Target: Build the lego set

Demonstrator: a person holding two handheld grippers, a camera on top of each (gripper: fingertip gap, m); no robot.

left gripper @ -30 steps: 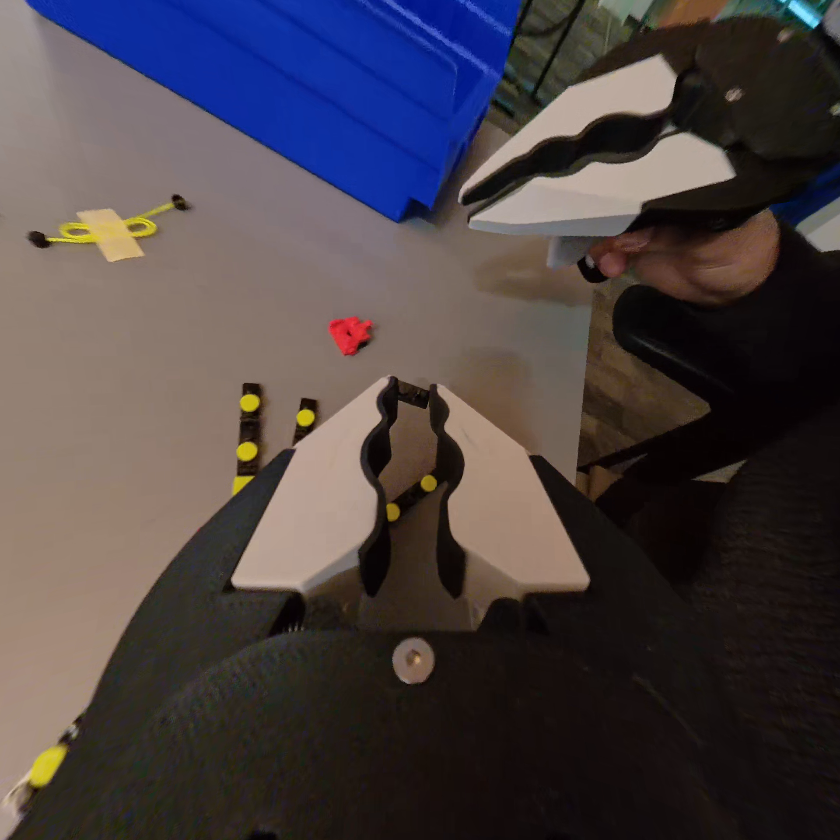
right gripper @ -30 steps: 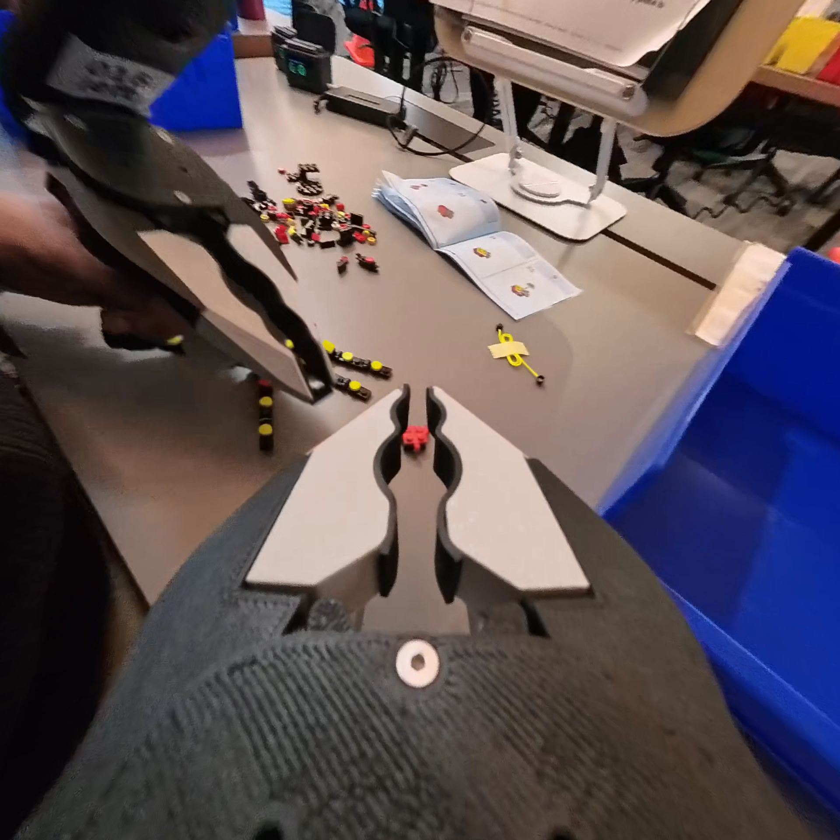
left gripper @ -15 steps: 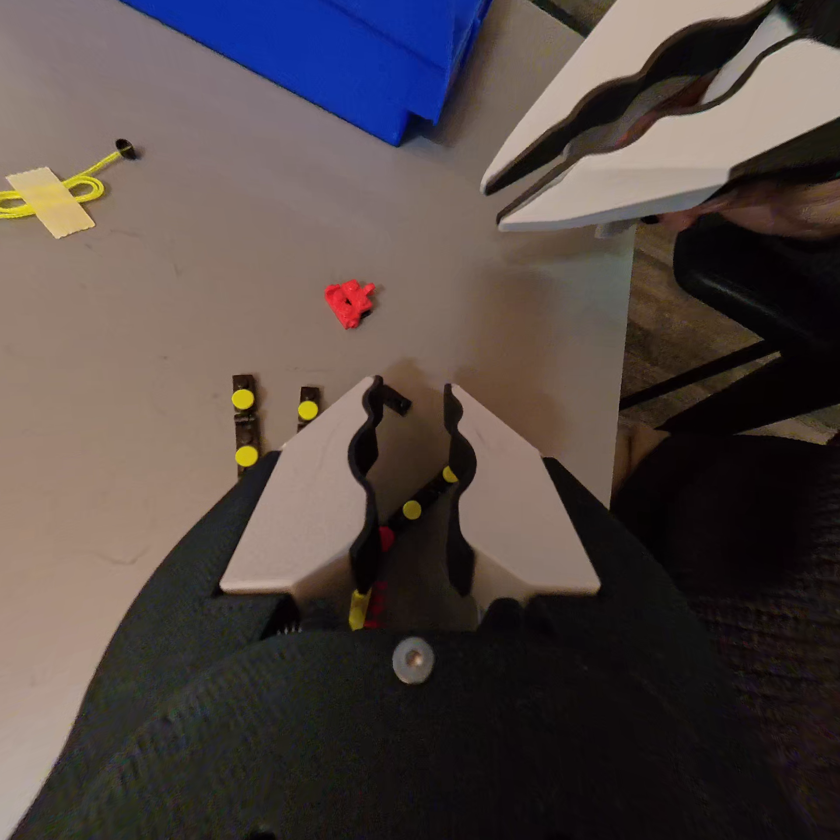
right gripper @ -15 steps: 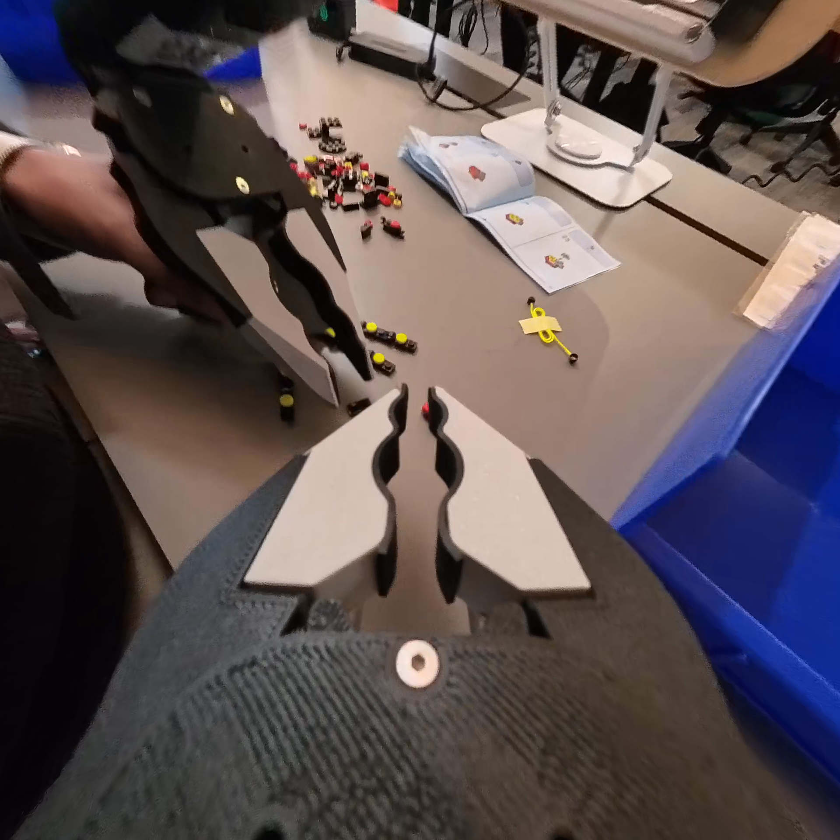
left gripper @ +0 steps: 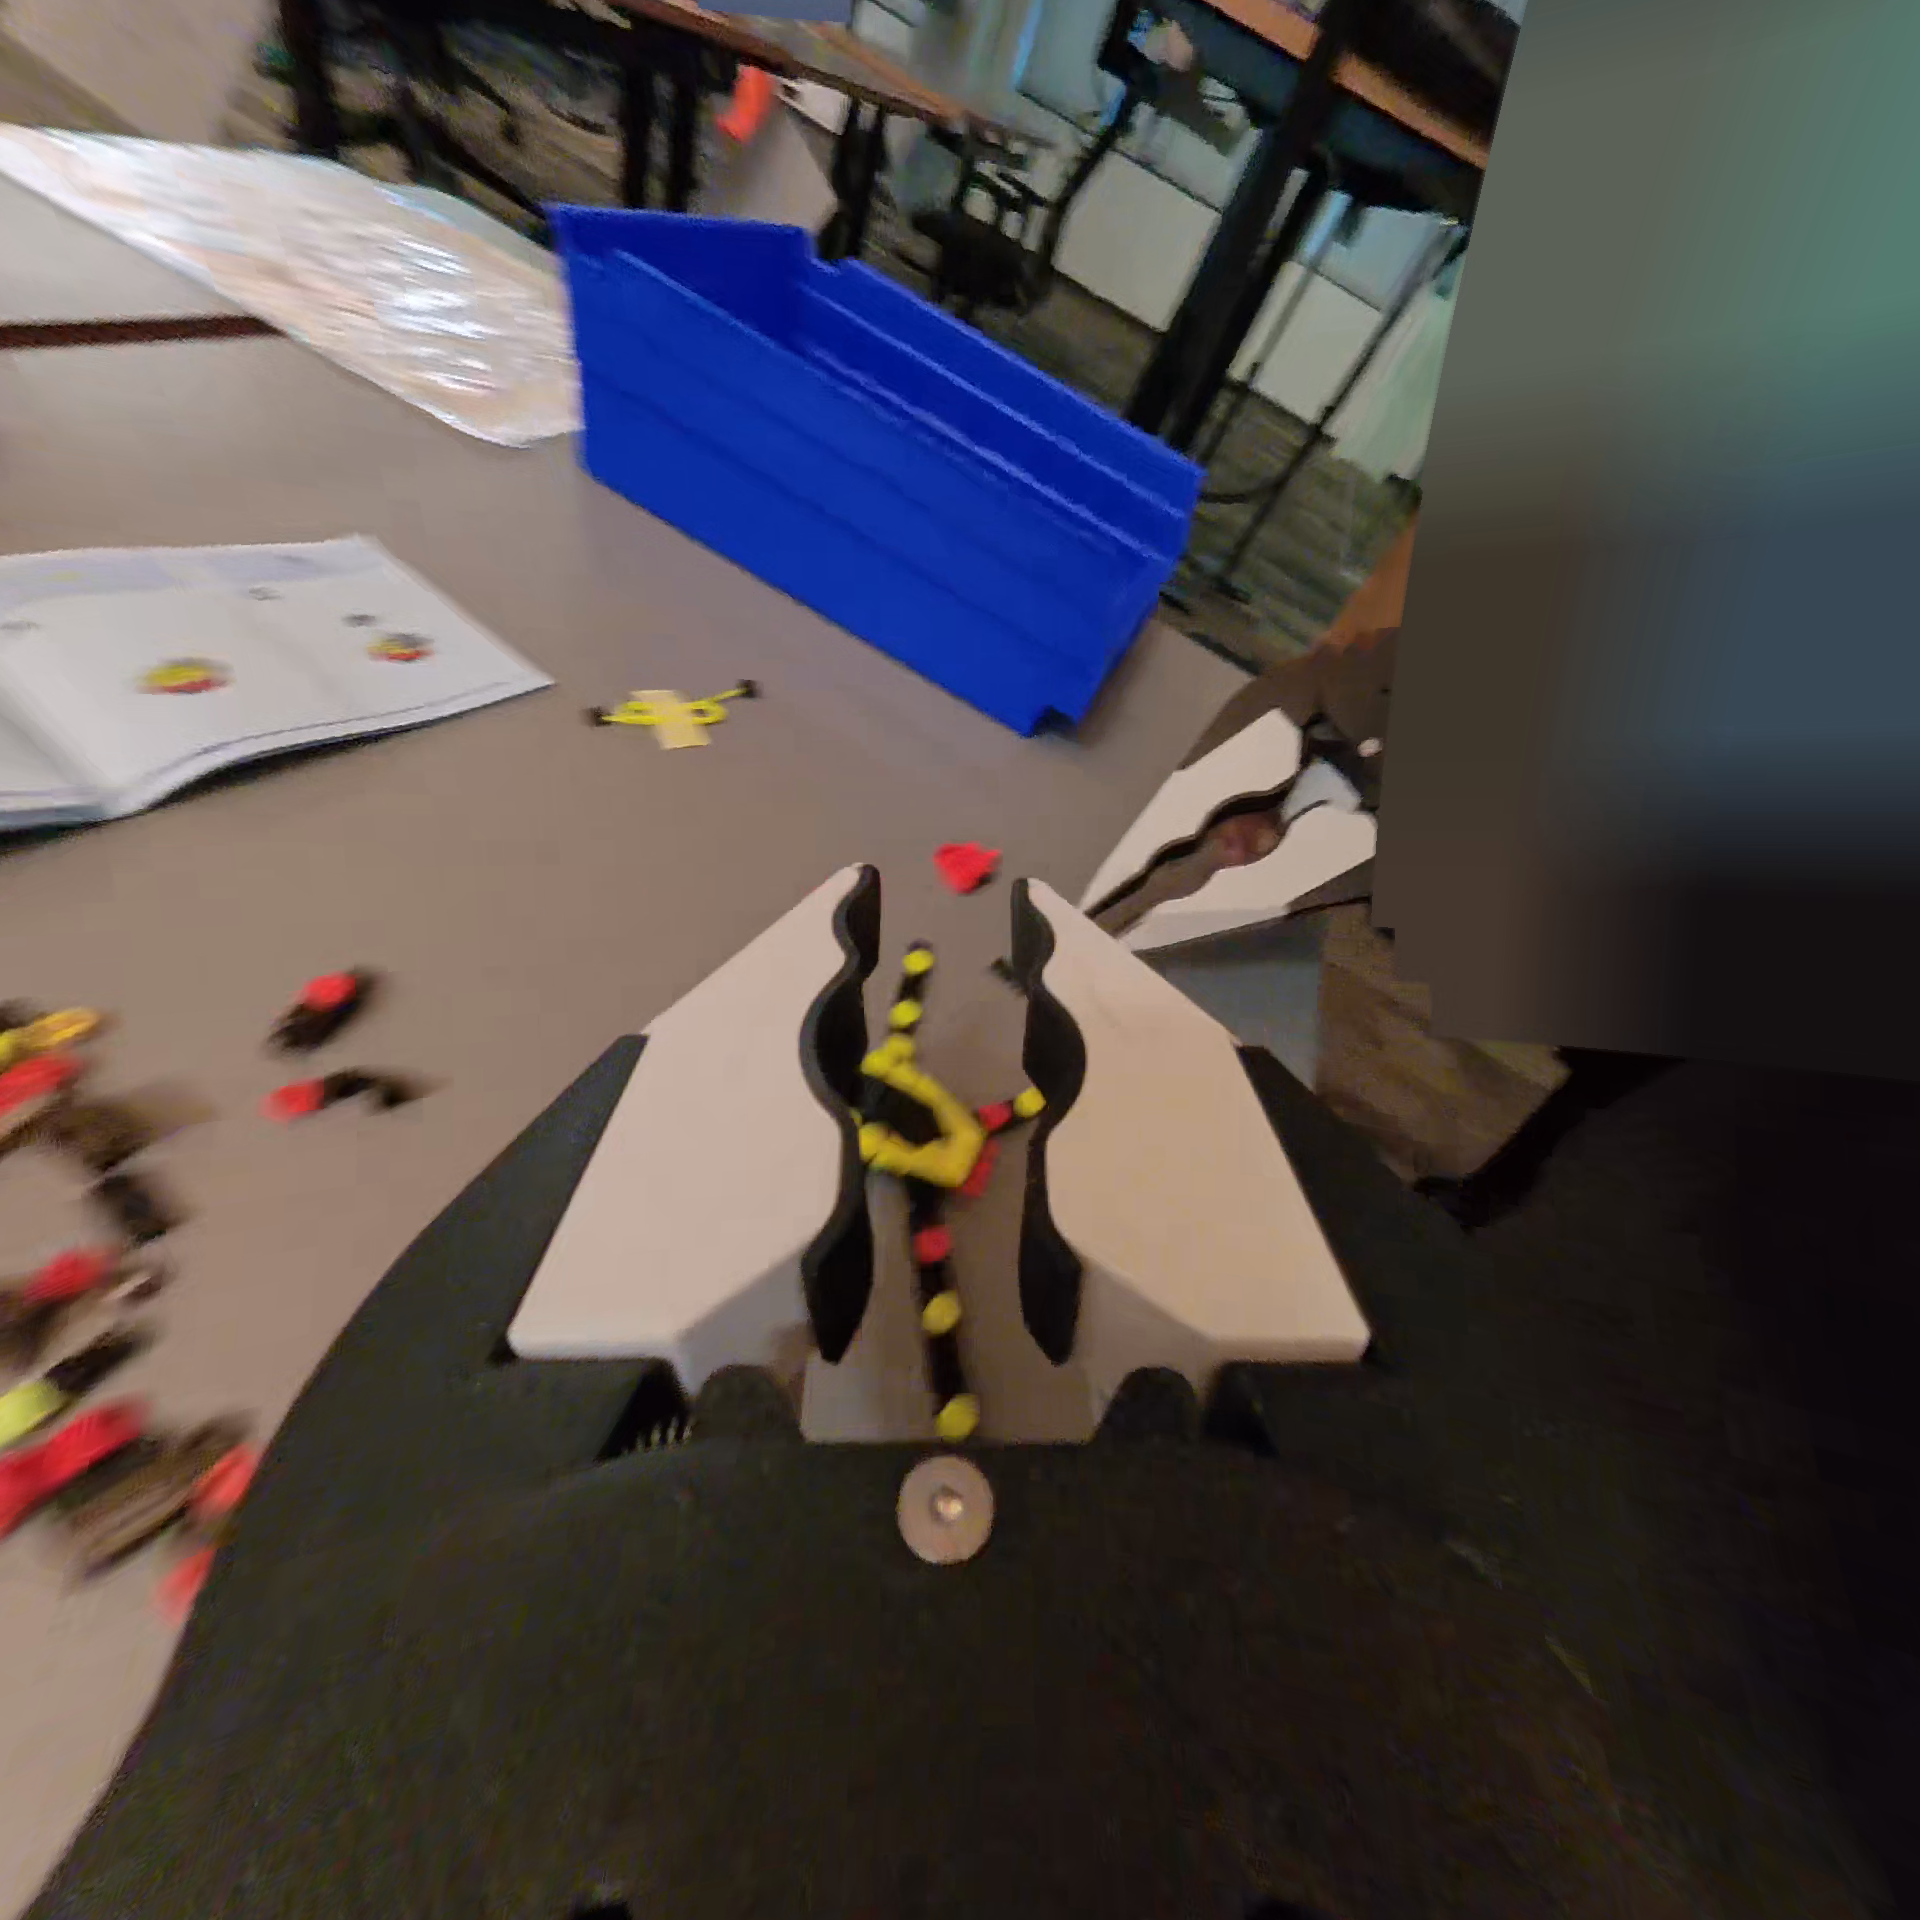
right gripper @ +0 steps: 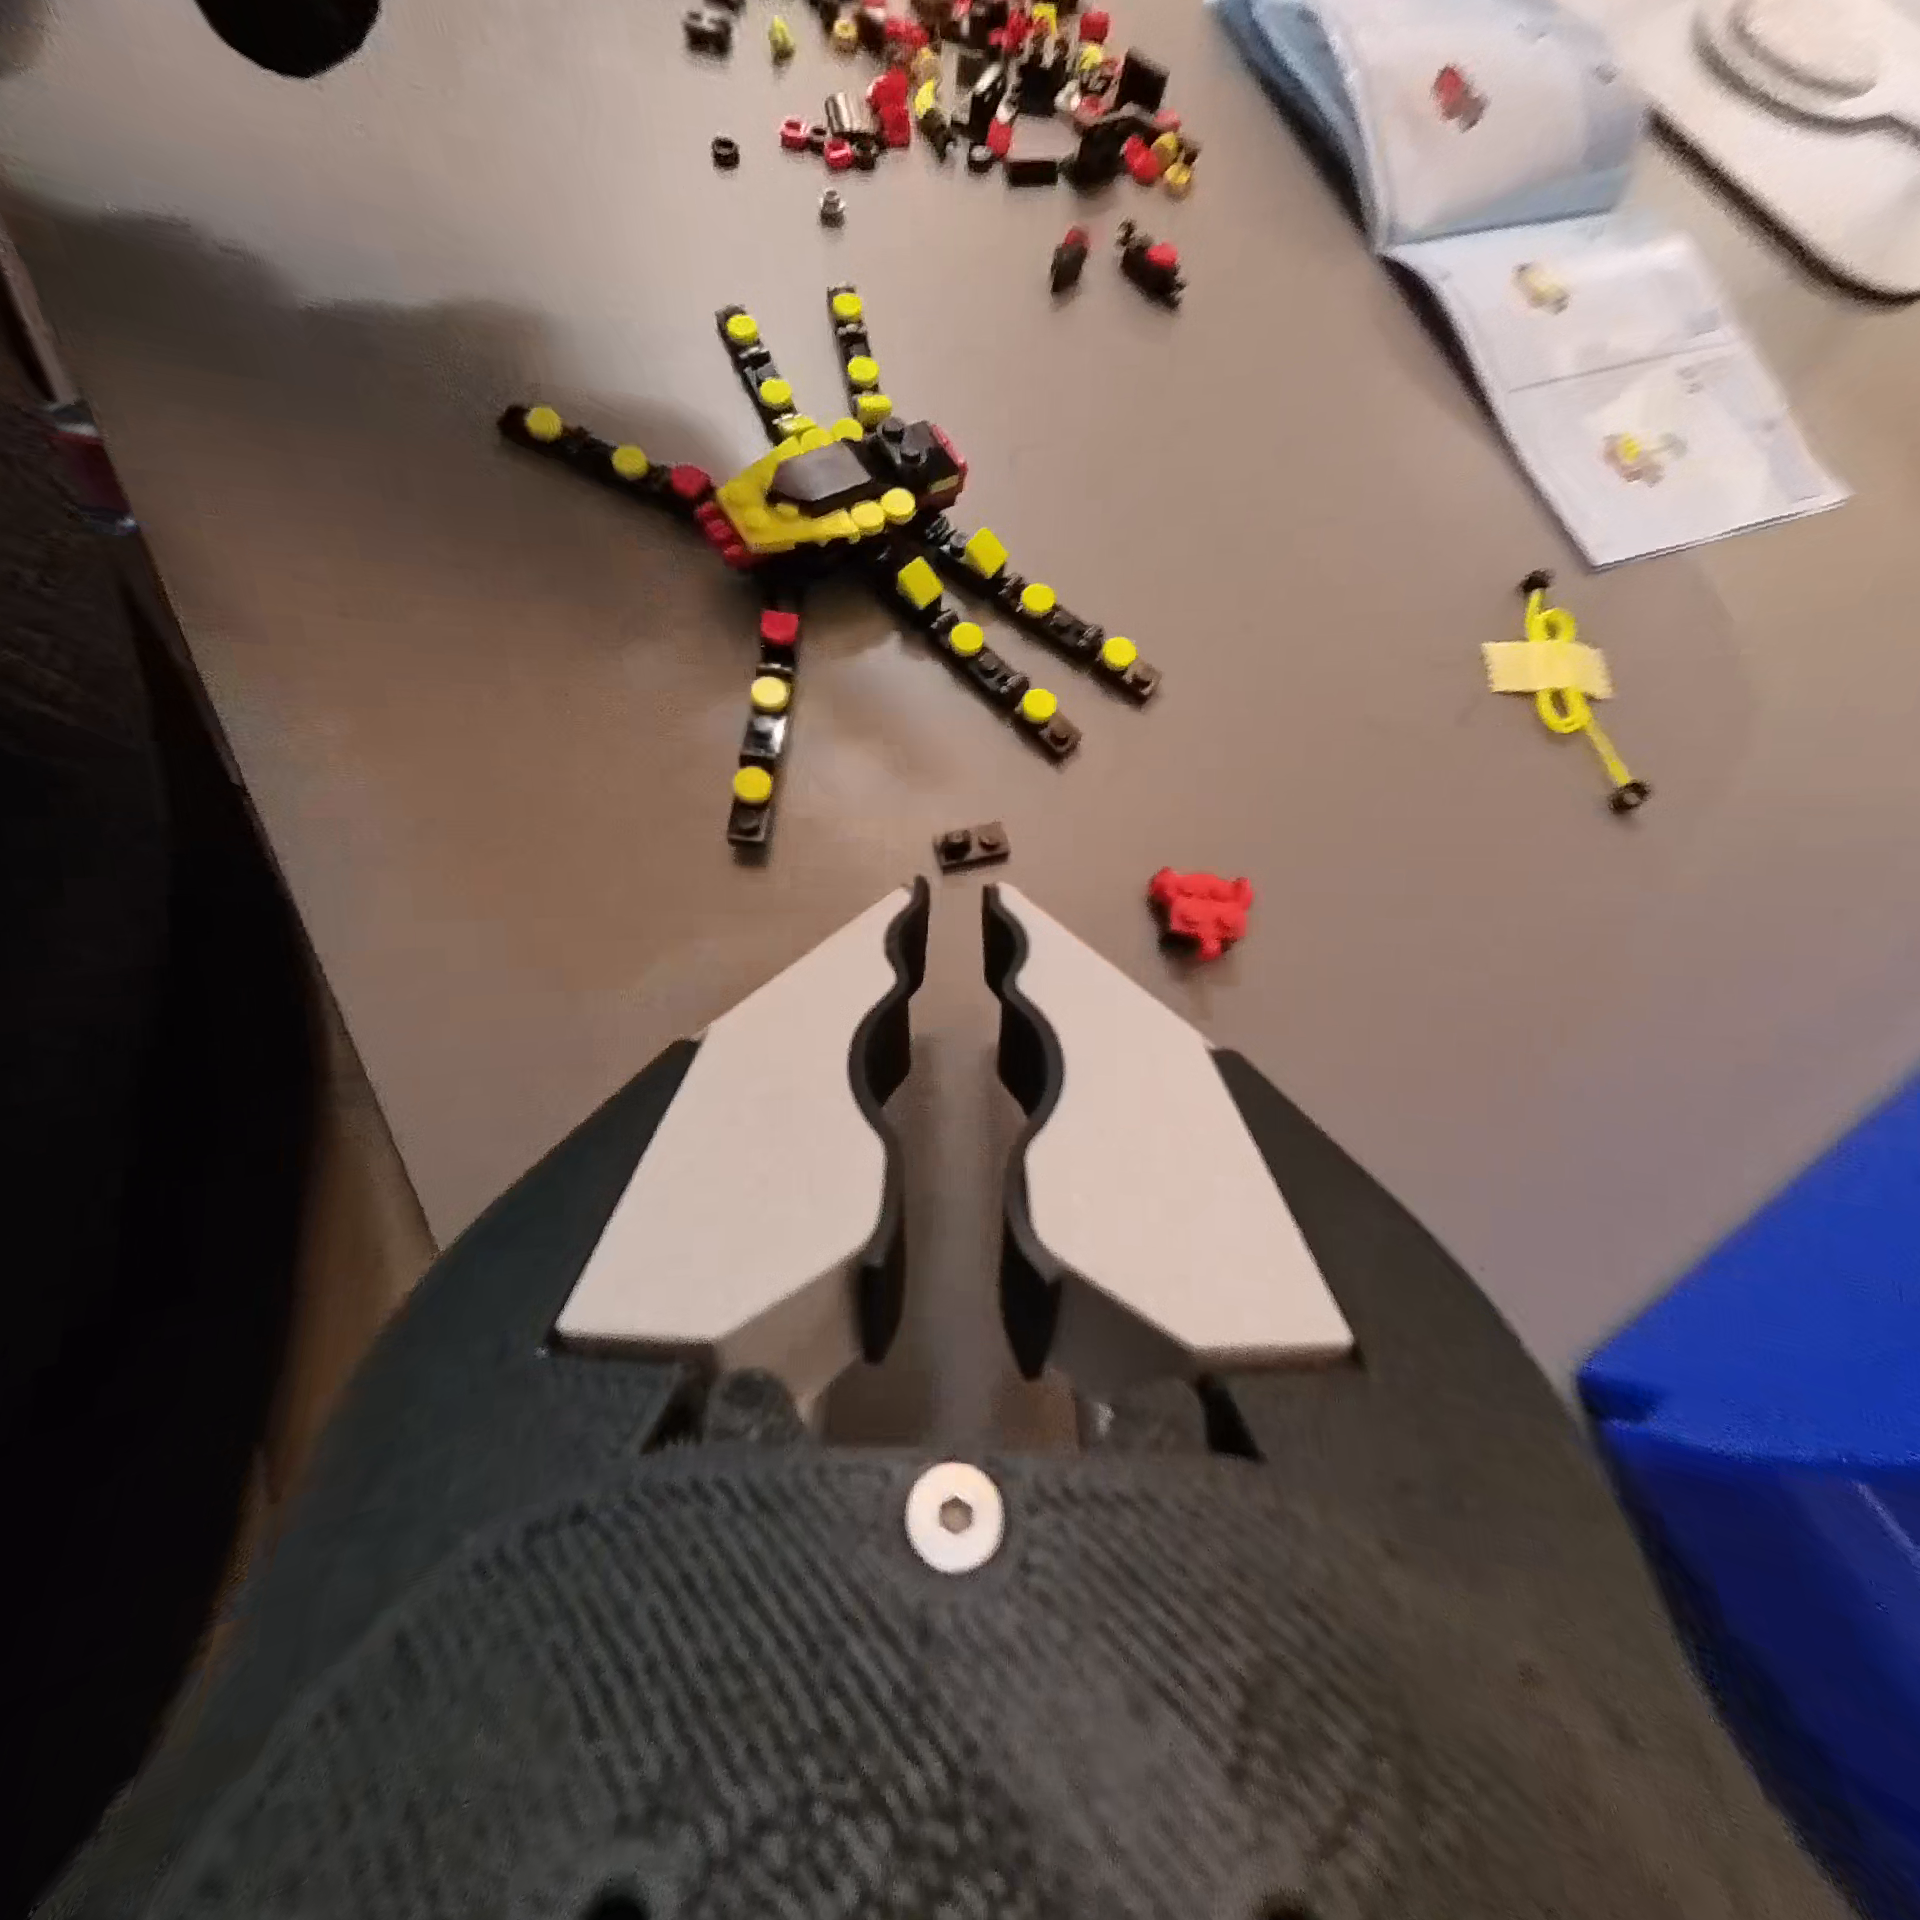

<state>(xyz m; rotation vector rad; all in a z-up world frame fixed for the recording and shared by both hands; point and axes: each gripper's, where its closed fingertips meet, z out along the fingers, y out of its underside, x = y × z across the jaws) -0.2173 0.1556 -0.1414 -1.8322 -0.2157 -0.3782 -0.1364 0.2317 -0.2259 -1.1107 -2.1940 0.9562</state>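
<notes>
The spider-like lego model (right gripper: 831, 488), with a yellow and black body and black legs with yellow studs, lies on the grey table (right gripper: 416, 675). A small black plate (right gripper: 972, 844) lies just beyond my right gripper's (right gripper: 953, 896) tips. That gripper is narrowly open and empty, low over the table. A red piece (right gripper: 1200, 909) lies to its right. My left gripper (left gripper: 943, 894) is open and empty, held above the model (left gripper: 914, 1132), which shows through the gap between its fingers. The red piece (left gripper: 966, 865) lies past its tips, and the right gripper (left gripper: 1226, 852) is beyond it on the right.
A pile of loose red, black and yellow pieces (right gripper: 987, 94) lies at the far side. An open instruction booklet (right gripper: 1558, 312), a taped yellow string (right gripper: 1553, 675), a blue bin (right gripper: 1766, 1403) and a white stand base (right gripper: 1818, 156) are on the right. The table edge runs along the left. Across from one pair of fingers to the other is roughly 15 cm. My right gripper is the nearer one to the red piece (right gripper: 1200, 909): about 5 cm, against 15 cm. It is also in sight in the left wrist view (left gripper: 971, 857).
My left gripper opened, let go of the small black plate, and pulled up and back from the table. My right gripper dropped lower towards the plate.
</notes>
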